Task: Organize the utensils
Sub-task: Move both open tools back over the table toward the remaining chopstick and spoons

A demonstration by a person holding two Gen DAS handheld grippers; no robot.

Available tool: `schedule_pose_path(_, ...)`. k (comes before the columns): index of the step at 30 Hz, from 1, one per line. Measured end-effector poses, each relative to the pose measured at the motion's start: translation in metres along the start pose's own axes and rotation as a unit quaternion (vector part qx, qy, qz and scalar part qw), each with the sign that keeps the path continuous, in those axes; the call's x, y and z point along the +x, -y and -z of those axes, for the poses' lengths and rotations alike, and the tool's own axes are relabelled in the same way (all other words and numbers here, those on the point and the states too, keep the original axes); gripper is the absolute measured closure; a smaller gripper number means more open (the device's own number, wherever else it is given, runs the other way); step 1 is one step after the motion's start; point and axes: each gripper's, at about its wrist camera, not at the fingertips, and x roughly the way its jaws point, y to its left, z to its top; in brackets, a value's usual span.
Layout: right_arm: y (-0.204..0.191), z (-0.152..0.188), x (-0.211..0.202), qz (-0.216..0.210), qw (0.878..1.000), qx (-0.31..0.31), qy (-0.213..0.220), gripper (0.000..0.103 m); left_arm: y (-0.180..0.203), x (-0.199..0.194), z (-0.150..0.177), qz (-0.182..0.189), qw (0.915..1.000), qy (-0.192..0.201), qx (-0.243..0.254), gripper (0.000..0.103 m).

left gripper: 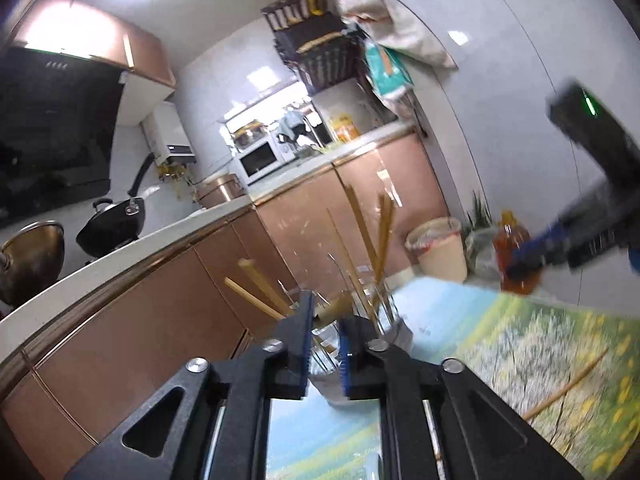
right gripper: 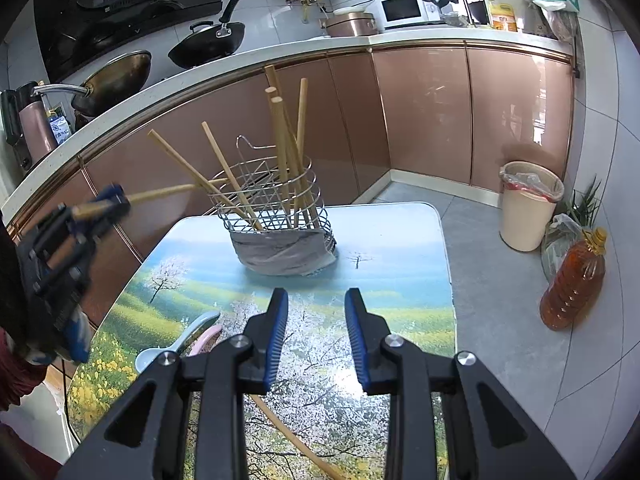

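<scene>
Your left gripper (right gripper: pixel 102 202) at nine o'clock, clamped on a chopstick (right gripper: pixel 172 191), its long axis level, tip toward the basket (right gripper: pixel 276 216), your right gripper (right gripper: pixel 316 340) hovering low, jaws apart.

A wire holder (right gripper: pixel 276 208) stands on the table (right gripper: pixel 400 248) toward its far edge, with several chopsticks (right gripper: pixel 286 148) upright or leaning in it. Two spoons (right gripper: pixel 188 340) lie near the table's left edge. Behind runs a counter (right gripper: pixel 240 60) carrying pans (right gripper: pixel 208 42). On the floor at right, a bin (right gripper: pixel 528 206) stands behind an oil bottle (right gripper: pixel 572 280)
</scene>
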Motion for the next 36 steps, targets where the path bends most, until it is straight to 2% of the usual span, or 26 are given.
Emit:
schedule_pose_path(6, 0.007, 0.005, -0.005, 0.002, 1.0, 0.004, 0.001, 0.075, -0.024, -0.013, -0.016, -0.011, 0.9984, 0.015, -0.054, 0.095)
schedule_pose_path(11, 0.013, 0.007, -0.01, 0.006, 1.0, 0.01, 0.004, 0.075, -0.047, -0.011, -0.023, 0.015, 0.9927, -0.007, -0.12, 0.095)
schedule_pose_path(16, 0.018, 0.01, -0.013, 0.007, 1.0, 0.014, 0.004, 0.075, -0.087, 0.012, -0.031, 0.052, 0.9741, -0.06, -0.212, 0.095)
schedule_pose_path(17, 0.019, 0.01, -0.013, 0.007, 1.0, 0.013, 0.001, 0.075, -0.098, 0.02, -0.032, 0.062, 0.9678, -0.075, -0.232, 0.096)
schedule_pose_path(20, 0.018, 0.013, -0.01, 0.004, 1.0, 0.006, -0.013, 0.075, -0.117, 0.041, -0.035, 0.078, 0.9547, -0.115, -0.263, 0.096)
schedule_pose_path(24, 0.009, 0.019, 0.002, -0.009, 0.998, -0.025, -0.053, 0.075, -0.131, 0.069, -0.034, 0.081, 0.9426, -0.168, -0.277, 0.096)
schedule_pose_path(29, -0.016, 0.029, 0.022, -0.025, 0.991, -0.08, -0.101, 0.075, -0.133, 0.096, -0.029, 0.084, 0.9331, -0.212, -0.278, 0.096)
schedule_pose_path(36, -0.031, 0.03, 0.036, -0.043, 0.988, -0.092, -0.112, 0.075, -0.126, 0.107, -0.027, 0.075, 0.932, -0.224, -0.275, 0.095)
